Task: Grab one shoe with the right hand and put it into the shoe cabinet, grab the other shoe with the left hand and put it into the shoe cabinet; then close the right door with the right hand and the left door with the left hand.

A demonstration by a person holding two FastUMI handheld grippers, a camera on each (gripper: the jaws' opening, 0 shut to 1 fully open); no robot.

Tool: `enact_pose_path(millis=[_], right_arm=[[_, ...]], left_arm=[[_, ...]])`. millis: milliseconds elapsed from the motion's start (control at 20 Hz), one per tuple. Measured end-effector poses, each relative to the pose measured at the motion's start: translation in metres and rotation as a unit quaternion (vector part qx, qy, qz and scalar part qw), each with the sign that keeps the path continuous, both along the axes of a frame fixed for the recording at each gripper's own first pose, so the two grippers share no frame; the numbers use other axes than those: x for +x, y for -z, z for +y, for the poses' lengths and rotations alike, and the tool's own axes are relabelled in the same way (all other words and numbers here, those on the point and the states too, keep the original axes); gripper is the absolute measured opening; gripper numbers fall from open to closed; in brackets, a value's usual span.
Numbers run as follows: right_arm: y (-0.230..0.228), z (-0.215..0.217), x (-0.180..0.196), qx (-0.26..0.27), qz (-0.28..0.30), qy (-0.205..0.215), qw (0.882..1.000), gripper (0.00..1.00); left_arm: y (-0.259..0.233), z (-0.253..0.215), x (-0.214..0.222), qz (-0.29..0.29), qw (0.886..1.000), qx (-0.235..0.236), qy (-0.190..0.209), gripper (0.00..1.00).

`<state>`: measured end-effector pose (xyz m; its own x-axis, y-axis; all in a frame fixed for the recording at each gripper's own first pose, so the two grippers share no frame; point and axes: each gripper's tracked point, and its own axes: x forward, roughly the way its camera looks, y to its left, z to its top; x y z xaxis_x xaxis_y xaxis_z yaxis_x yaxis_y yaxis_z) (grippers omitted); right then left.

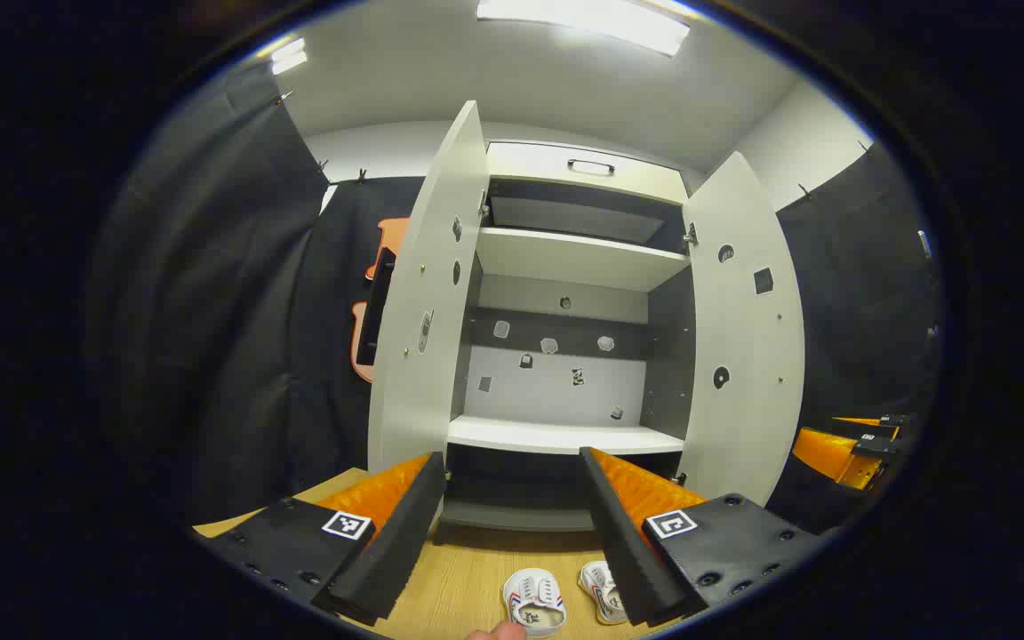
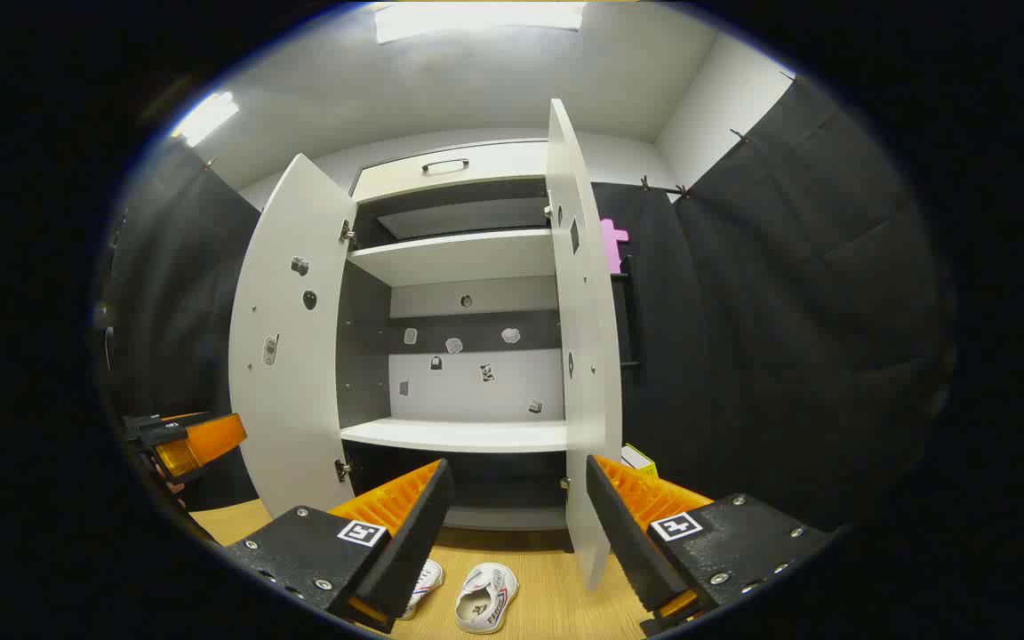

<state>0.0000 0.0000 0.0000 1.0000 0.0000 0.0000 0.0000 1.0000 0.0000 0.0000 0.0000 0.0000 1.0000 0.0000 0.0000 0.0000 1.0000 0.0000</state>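
A white shoe cabinet (image 1: 565,437) stands ahead with both doors swung open: left door (image 1: 428,293), right door (image 1: 748,329). Its shelves hold nothing. Two white shoes (image 1: 534,604) (image 1: 603,591) lie side by side on the wooden floor in front of it, below my left gripper (image 1: 510,458), which is open and holds nothing. In the right gripper view the pair of shoes (image 2: 487,597) (image 2: 423,582) lies below my right gripper (image 2: 516,462), also open with nothing between its fingers. The cabinet (image 2: 459,434) is straight ahead there, with its right door (image 2: 583,356) edge-on. Each gripper appears at the other view's edge: the right gripper (image 1: 850,444), the left gripper (image 2: 183,444).
Black cloth walls close in on both sides of the cabinet. A small yellow object (image 2: 638,460) sits on the floor right of the right door. A drawer with a handle (image 1: 590,166) tops the cabinet. A person's fingertip (image 1: 499,631) shows at the bottom edge.
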Motion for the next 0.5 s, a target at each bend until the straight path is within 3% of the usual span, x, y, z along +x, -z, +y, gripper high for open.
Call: enact_pose_path(millis=[500], right_arm=[[-0.0085,0.0016,0.0005,0.005,-0.008,0.004,1.0,0.93]], left_arm=[[0.0014,-0.005,-0.0002,0.001,1.0,0.011,0.0,0.96]])
